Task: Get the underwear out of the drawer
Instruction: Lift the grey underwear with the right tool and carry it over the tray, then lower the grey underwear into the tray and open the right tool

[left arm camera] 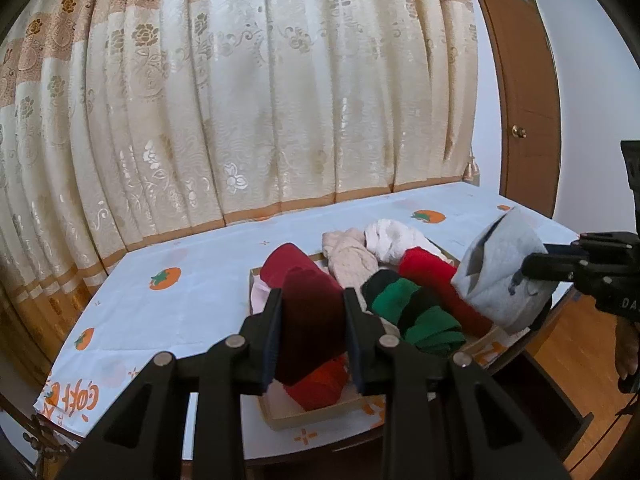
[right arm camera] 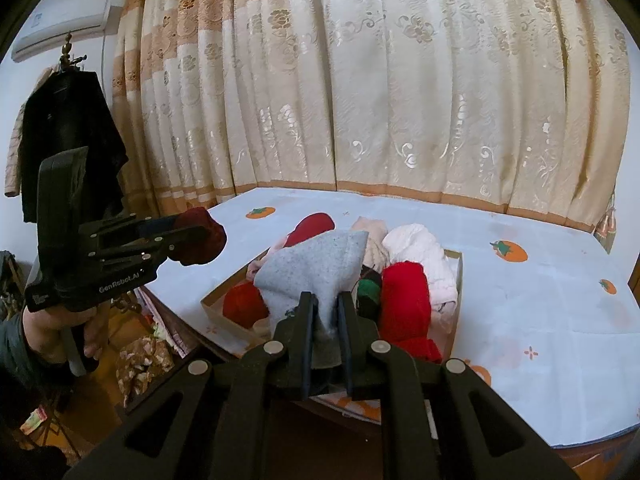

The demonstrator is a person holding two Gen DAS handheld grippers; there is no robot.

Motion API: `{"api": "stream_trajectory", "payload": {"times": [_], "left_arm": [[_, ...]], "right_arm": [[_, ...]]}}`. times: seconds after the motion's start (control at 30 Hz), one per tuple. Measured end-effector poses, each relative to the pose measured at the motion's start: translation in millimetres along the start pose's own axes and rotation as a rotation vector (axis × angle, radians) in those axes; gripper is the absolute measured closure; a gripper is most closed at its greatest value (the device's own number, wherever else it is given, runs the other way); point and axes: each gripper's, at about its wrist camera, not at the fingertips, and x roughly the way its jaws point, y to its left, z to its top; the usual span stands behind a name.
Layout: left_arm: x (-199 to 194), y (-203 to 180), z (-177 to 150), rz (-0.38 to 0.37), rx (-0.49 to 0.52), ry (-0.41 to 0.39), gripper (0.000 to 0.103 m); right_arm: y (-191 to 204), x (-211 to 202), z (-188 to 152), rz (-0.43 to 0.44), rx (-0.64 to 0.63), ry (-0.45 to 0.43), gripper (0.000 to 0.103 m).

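A shallow open drawer box (left arm camera: 316, 411) (right arm camera: 459, 268) lies on the table, filled with folded underwear and socks in red, green-black, cream and white. My left gripper (left arm camera: 312, 295) is shut on a dark red folded piece (left arm camera: 310, 332), held just above the box's near left part. From the right wrist view the left gripper (right arm camera: 192, 233) and its dark red piece (right arm camera: 209, 245) hang left of the box. My right gripper (right arm camera: 325, 300) is shut on a grey piece (right arm camera: 316, 264) lifted over the box. The right gripper (left arm camera: 538, 267) and the grey piece (left arm camera: 498, 272) also show in the left wrist view.
The table (left arm camera: 192, 312) (right arm camera: 540, 320) wears a pale cloth printed with orange fruit. A patterned curtain (left arm camera: 260, 100) hangs right behind it. A brown door (left arm camera: 524, 120) stands at the right. A dark jacket (right arm camera: 68, 140) hangs at the left, with clutter on the floor (right arm camera: 140, 364) below.
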Motion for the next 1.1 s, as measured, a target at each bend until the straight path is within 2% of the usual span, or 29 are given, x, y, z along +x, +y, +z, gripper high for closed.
{"api": "stream_trajectory", "payload": {"times": [0.37,1.1], "left_arm": [[15.7,0.8,6.9,0.003,0.004,0.024,0.076],[43.9,0.7,16.2,-0.013,-0.013,0.066,0.076]], "right_arm": [[-8.8,13.5,18.2,-0.019,0.002,-0.013,0.09],[-23.5,46.6,37.0,-0.049,0.014,0.022,0.09]]}}
